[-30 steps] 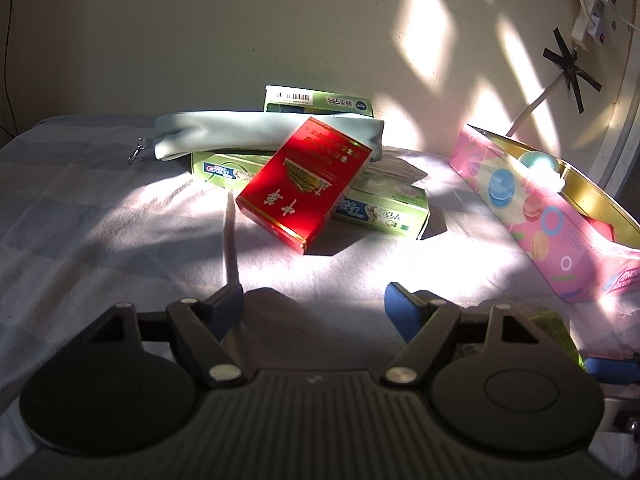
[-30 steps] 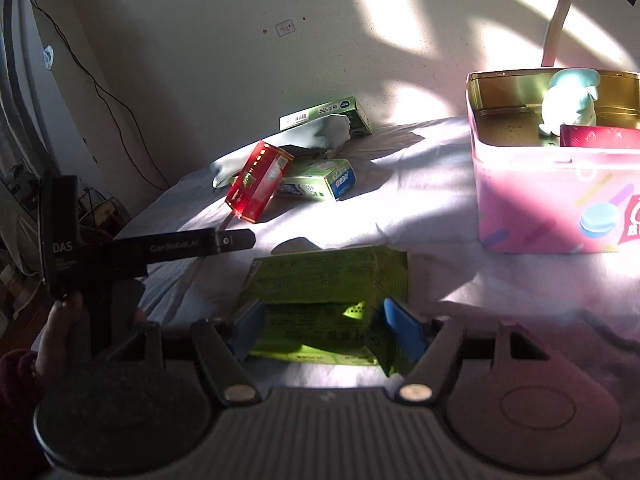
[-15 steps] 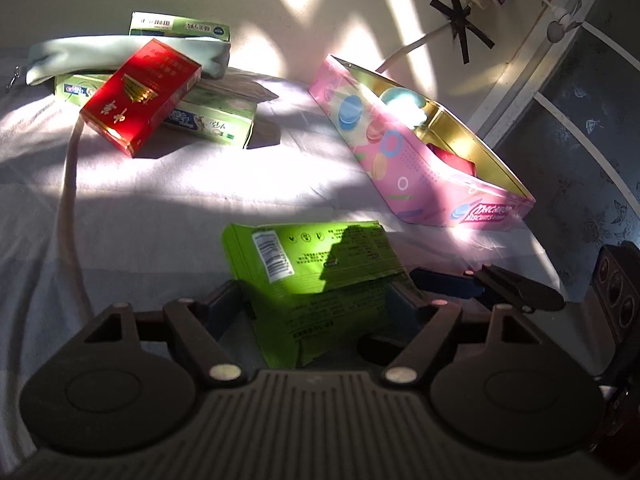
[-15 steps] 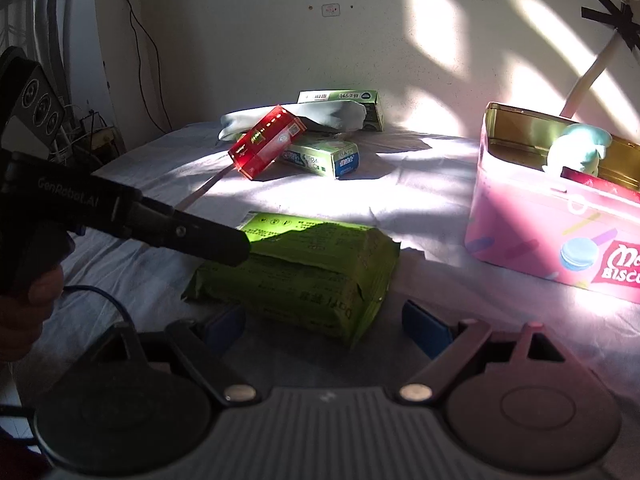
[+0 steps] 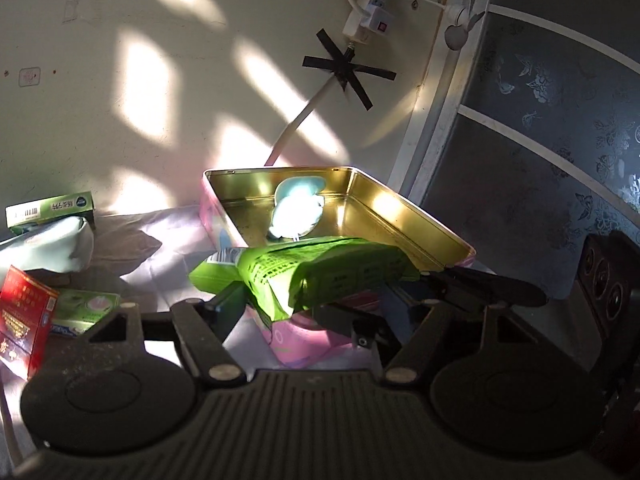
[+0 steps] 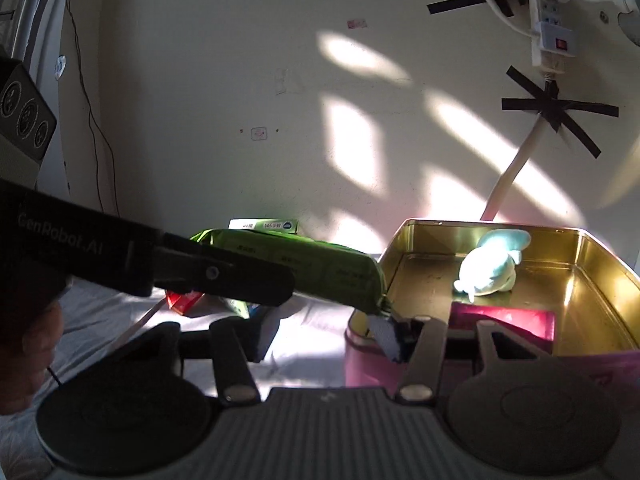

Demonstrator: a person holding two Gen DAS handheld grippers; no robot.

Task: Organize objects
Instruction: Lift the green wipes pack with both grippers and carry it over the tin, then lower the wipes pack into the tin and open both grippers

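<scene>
Gripping the green packet, left tongs close; right tongs close empty.

Sunlit cream wall; taped power strip

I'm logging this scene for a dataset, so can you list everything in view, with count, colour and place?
Packet: 1, green, held up at the tin's near edge.
Tin: 1, pink outside, gold inside, open, on the sheet.
Plush toy: 1, pale blue, inside the tin at the back.
Flat pack: 1, magenta, inside the tin at the front.
Red box: 1, red, left on the sheet.
Green boxes: 2 seen, by the wall and beside the red box.
Pouch: 1, pale blue-grey, below the box by the wall.
Sheet: 1, white, under everything.
Power strip: 1, white, on the wall.
Tape crosses: 2, black, holding its cable.
Left tool: black, closing on the packet.
Right tool: black, jaws closing, its right finger at the packet's end.
</scene>
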